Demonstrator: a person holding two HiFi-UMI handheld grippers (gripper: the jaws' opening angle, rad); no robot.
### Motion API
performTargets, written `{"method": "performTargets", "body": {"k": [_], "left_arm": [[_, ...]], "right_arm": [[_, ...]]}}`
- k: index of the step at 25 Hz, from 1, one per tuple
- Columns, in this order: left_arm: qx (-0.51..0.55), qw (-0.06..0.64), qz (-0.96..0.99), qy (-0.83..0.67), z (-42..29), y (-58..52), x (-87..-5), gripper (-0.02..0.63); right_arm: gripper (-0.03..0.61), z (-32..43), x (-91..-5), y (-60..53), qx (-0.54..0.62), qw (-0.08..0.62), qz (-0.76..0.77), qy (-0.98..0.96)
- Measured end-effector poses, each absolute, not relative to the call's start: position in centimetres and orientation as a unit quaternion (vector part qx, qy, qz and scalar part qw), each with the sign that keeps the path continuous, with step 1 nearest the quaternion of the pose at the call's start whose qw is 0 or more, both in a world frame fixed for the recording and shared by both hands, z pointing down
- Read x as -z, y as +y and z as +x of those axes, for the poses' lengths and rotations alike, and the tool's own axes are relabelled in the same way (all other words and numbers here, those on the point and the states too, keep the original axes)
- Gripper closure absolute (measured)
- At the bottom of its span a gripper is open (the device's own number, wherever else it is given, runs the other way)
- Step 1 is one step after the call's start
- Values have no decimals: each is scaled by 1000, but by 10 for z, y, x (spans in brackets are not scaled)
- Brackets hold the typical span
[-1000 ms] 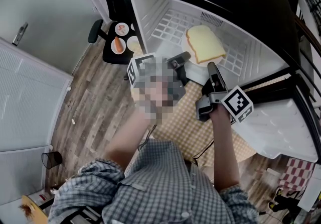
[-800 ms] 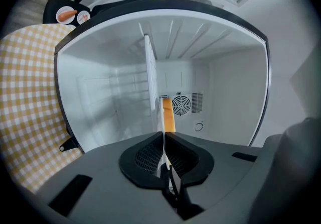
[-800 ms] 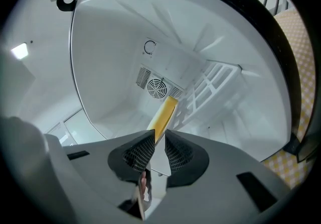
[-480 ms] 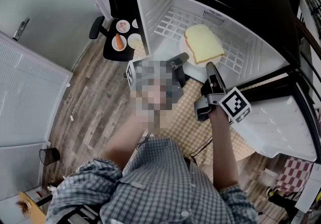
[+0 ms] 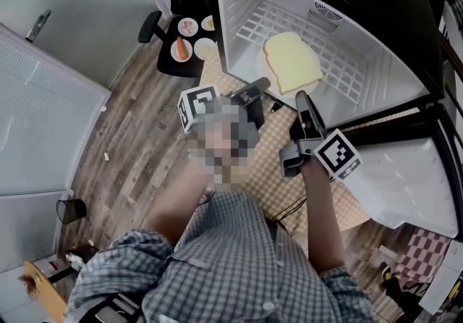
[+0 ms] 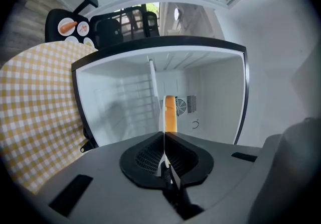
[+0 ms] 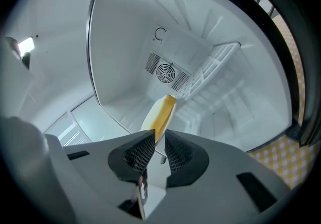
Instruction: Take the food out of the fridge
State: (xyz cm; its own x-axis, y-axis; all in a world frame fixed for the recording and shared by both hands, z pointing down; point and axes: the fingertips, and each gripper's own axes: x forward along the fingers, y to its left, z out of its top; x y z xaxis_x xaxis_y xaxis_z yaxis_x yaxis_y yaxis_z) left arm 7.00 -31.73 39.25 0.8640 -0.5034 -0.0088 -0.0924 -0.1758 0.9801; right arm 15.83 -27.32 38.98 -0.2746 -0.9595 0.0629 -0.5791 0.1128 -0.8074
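Plate point(image 5: 265, 72) of bread point(image 5: 293, 61) drawn outward in fridge point(image 5: 242, 3), left tool point(image 5: 262, 85) and right tool point(image 5: 302, 95) clamped on its rim

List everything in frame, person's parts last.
fridge: 1, black shell, white inside, open ahead
fridge door: 1, white lining, open at right
bread slice: 1, pale yellow, on plate inside fridge
plate: 1, white, under bread
chair: 1, black, left of fridge
small plates: 4, white, on chair seat
checked cloth: 1, yellow-white, floor before fridge
bin: 1, black, floor lower left
shirt: 1, checked grey, on person
left gripper: 1, grey, shut on plate rim
right gripper: 1, grey, shut on plate rim
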Motion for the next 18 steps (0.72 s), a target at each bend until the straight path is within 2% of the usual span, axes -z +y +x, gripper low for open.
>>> {"method": "performTargets", "body": {"k": [12, 18], "left_arm": [[164, 585, 757, -240, 21, -289, -408, 601], [158, 594, 743, -263, -4, -272, -434, 600]], "right_arm": [[522, 113, -411, -257, 402, 214, -518, 724], [522, 88, -434, -246, 430, 187, -498, 729]]}}
